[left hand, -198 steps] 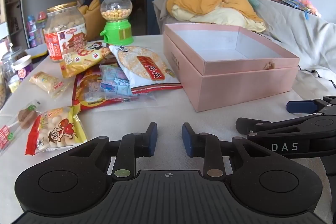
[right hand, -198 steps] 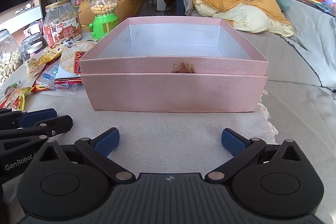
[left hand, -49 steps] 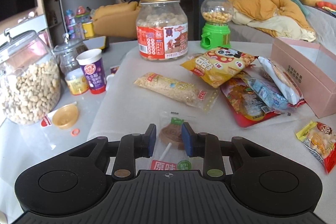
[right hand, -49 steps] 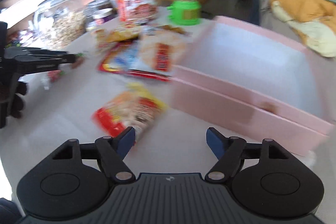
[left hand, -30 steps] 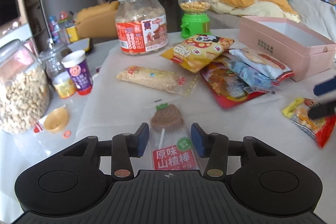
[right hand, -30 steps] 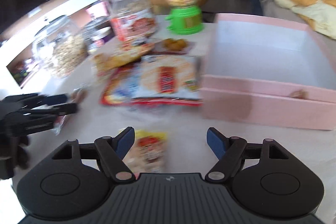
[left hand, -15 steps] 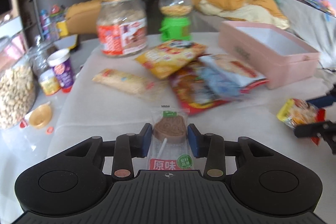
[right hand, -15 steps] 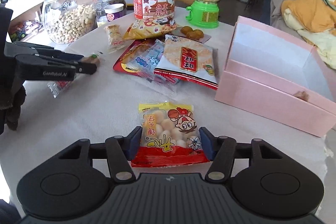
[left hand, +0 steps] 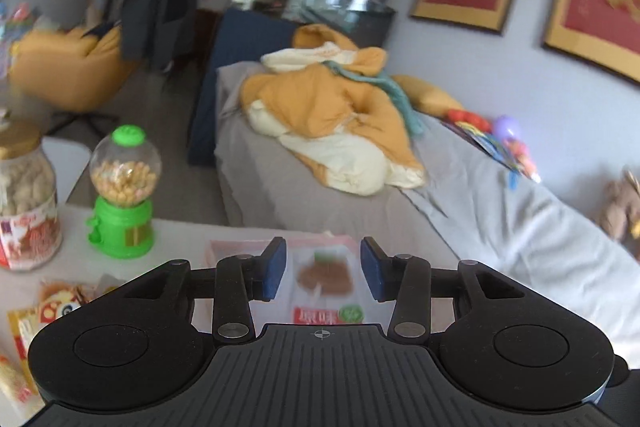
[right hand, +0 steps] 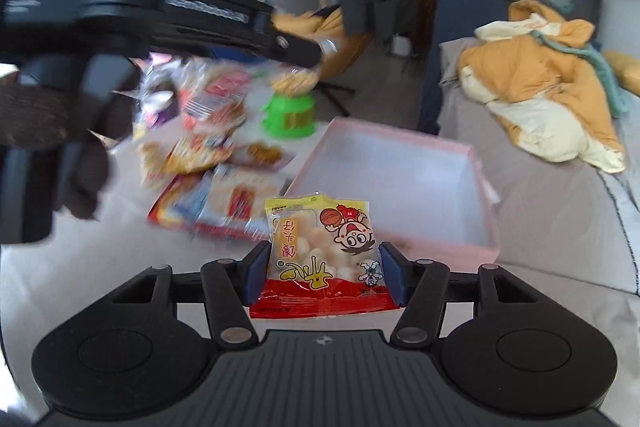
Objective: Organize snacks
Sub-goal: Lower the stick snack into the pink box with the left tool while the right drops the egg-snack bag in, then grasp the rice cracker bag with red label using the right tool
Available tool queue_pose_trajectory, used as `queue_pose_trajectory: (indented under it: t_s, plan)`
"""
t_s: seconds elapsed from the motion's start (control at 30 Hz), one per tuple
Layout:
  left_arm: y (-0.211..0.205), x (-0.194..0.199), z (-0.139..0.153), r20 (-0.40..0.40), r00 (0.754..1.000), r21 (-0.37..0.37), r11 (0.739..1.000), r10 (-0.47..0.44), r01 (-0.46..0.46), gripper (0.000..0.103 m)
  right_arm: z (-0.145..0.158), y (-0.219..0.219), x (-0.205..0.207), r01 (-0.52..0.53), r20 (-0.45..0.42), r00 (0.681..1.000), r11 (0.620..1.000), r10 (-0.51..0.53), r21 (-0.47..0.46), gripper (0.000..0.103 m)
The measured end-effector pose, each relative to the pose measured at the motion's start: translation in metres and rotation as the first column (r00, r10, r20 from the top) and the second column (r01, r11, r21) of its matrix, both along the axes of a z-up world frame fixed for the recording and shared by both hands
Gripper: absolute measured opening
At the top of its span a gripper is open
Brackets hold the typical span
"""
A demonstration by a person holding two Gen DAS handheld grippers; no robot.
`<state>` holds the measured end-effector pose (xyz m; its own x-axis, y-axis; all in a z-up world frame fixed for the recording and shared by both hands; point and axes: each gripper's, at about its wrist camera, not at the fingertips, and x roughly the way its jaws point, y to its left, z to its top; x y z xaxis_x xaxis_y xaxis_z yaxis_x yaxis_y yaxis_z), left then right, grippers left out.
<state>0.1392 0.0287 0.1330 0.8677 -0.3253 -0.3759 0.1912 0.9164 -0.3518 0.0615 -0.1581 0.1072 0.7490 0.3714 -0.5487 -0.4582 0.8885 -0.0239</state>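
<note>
Holding, right claw (right hand: 323, 269): its 2 blue pads press the left and right edges of the yellow-and-red snack packet (right hand: 320, 255), which stands upright between them, print upside down to the camera.
Left claw (left hand: 323, 269): its 2 blue pads (left hand: 273, 269) stand apart, a gap showing on each side of the clear lollipop packet (left hand: 325, 283) that lies blurred between them; whether the packet is free or resting on anything, I cannot tell.
Left claw from the right wrist view (right hand: 192, 23): raised high at the left, black body blurred, gloved hand (right hand: 52, 131) around its handle.
Pink box (right hand: 400, 183): open, pale inside, on the worktop (right hand: 80, 267) just beyond the gripped snack packet; in the left wrist view only a pink edge shows under the lollipop packet.
Snack pile (right hand: 216, 195): several flat bags overlapping on the worktop to the left of the pink box, blurred.
Green candy dispenser (left hand: 124, 195): upright on the worktop, clear globe of pale balls, beyond the pile.
Large jar (left hand: 24, 203): gold lid, red label, just left of the dispenser.
Sofa (left hand: 500, 219): grey cover, behind the worktop, with a yellow and cream blanket (left hand: 332, 131) heaped on it.
</note>
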Motion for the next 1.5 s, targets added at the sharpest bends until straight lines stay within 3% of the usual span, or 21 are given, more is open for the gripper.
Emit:
queue_pose_trajectory:
  t_s: [0.1,0.13,0.23,0.4,0.5,0.67,0.9,1.13,1.27,1.3,1.4,1.5]
  plan:
    - [0.009,0.002,-0.012,0.009,0.999,0.06,0.997,0.052,-0.053,0.044,0.013,-0.004,0.036,0.053,0.048,0.997,0.997,-0.056,0.059,0.063]
    - [0.011,-0.001,-0.017,0.006,0.999,0.095,0.994,0.051,-0.051,0.044,0.014,-0.004,0.052,0.049,0.026,0.998,0.997,-0.05,0.065,0.075]
    - [0.021,-0.018,-0.035,-0.031,0.997,0.215,0.975,0.07,-0.062,0.044,0.01,-0.009,0.084,0.074,-0.062,0.996,0.996,-0.07,0.054,0.078]
    - [0.03,-0.048,-0.069,-0.077,0.997,0.314,0.949,0.025,0.001,0.044,-0.012,-0.022,0.058,0.049,-0.049,0.998,0.999,-0.05,-0.019,0.078]
    - [0.039,-0.058,-0.081,-0.075,0.997,0.301,0.954,0.035,-0.011,0.044,-0.027,-0.02,0.037,0.001,-0.051,0.999,0.999,-0.003,-0.038,0.073]
    - [0.069,-0.061,-0.084,-0.083,0.99,0.243,0.966,0.112,-0.089,0.044,-0.048,0.006,0.049,-0.038,-0.158,0.987,0.999,0.034,-0.024,0.066]
    - [0.119,-0.071,-0.082,-0.089,0.973,0.175,0.965,0.212,-0.194,0.044,-0.058,0.048,0.083,-0.026,-0.151,0.988,0.998,0.034,0.056,0.088]
    - [0.133,-0.077,-0.09,-0.134,0.974,0.118,0.979,0.18,-0.165,0.044,-0.075,0.121,0.099,-0.15,-0.268,0.948,0.984,0.172,0.102,0.089]
    - [0.117,-0.085,-0.09,-0.131,0.984,0.153,0.983,0.12,-0.1,0.044,-0.082,0.14,0.102,-0.148,-0.272,0.949,0.987,0.158,0.058,0.087]
    - [0.112,-0.085,-0.089,-0.131,0.986,0.171,0.982,0.107,-0.084,0.044,-0.082,0.138,0.1,-0.15,-0.273,0.949,0.987,0.159,0.05,0.078]
    - [0.087,-0.081,-0.089,-0.127,0.989,0.259,0.965,0.079,-0.044,0.044,-0.078,0.119,0.091,-0.157,-0.288,0.945,0.988,0.153,0.01,0.076]
    - [0.066,-0.069,-0.093,-0.124,0.985,0.337,0.939,0.117,-0.069,0.045,-0.077,0.091,0.077,-0.165,-0.3,0.94,0.986,0.164,0.022,0.076]
